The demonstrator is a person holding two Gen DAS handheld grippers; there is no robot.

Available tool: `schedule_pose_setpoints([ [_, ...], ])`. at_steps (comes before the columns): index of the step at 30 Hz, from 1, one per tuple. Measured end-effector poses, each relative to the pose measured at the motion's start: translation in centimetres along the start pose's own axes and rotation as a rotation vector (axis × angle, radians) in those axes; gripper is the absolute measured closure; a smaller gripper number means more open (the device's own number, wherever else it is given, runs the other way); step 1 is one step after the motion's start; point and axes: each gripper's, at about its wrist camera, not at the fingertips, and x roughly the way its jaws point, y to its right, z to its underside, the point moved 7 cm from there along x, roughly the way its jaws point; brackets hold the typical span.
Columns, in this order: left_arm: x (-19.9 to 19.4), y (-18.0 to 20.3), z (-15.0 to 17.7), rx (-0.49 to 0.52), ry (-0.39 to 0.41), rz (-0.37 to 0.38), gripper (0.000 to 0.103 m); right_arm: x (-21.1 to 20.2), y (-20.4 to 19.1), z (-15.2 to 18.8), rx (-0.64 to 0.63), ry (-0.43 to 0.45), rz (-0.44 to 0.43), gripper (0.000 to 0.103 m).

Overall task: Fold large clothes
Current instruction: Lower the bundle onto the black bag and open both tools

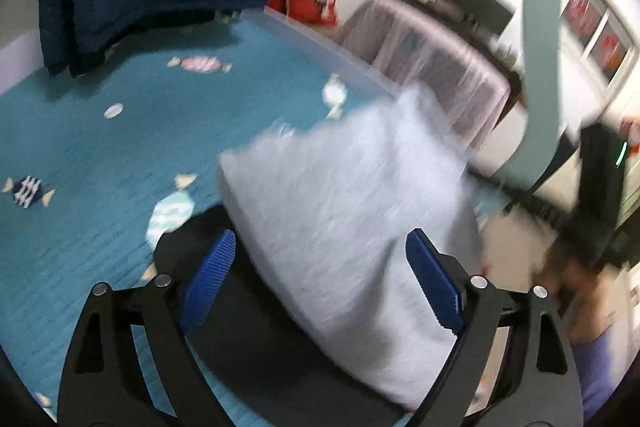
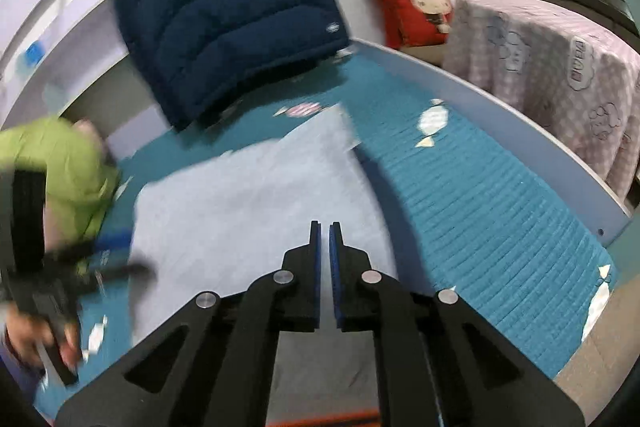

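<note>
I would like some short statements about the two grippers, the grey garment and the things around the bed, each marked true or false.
1. The left gripper is open. True.
2. The right gripper is wide open. False: its fingers stand almost together, with only a thin gap, and the grey cloth shows behind them.
3. The light grey garment lies on a teal bedcover. True.
4. The navy puffer jacket lies folded on top of the grey garment. False: it is beyond it, at the far side of the bed.
5. The red bag is on the bedcover. False: it stands behind the bed rim.
</note>
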Motion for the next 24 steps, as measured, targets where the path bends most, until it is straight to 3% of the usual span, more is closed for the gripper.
schedule_pose_setpoints([
  [1, -0.5, 0.4, -0.6, 0.007, 0.02, 0.014, 0.015, 0.5, -0.1, 0.1, -0.011, -0.012, 0.008, 0.097],
  [3, -1.0, 0.7, -2.2, 0.069, 0.067, -0.092, 0.015, 1.5, 0.4, 0.7, 0.026, -0.054, 0.021, 0.097],
  [8, 2.7, -2.3, -2.2, 0.136, -0.065, -0.391, 0.015, 3.4, 0.9, 2.3, 0.055, -0.101, 0.031, 0.103],
  [11, 3.8, -3.3, -1.5, 0.095, -0.082, -0.389, 0.015, 4.6, 2.0, 2.9, 0.108, -0.122, 0.019, 0.103],
  [17, 4.1, -3.5, -1.2, 0.116, -0.073, -0.399, 0.015, 4.2, 1.9, 3.1, 0.097, -0.096, 0.033, 0.103],
  [22, 1.4, -2.5, -0.7, 0.068, -0.022, -0.31, 0.013, 0.5, -0.1, 3.2, 0.046, -0.035, 0.036, 0.09],
  [24, 0.2, -1.8, 0.1, 0.083, -0.022, -0.304, 0.013, -1.4, -1.5, 3.8, 0.019, -0.018, 0.035, 0.065],
])
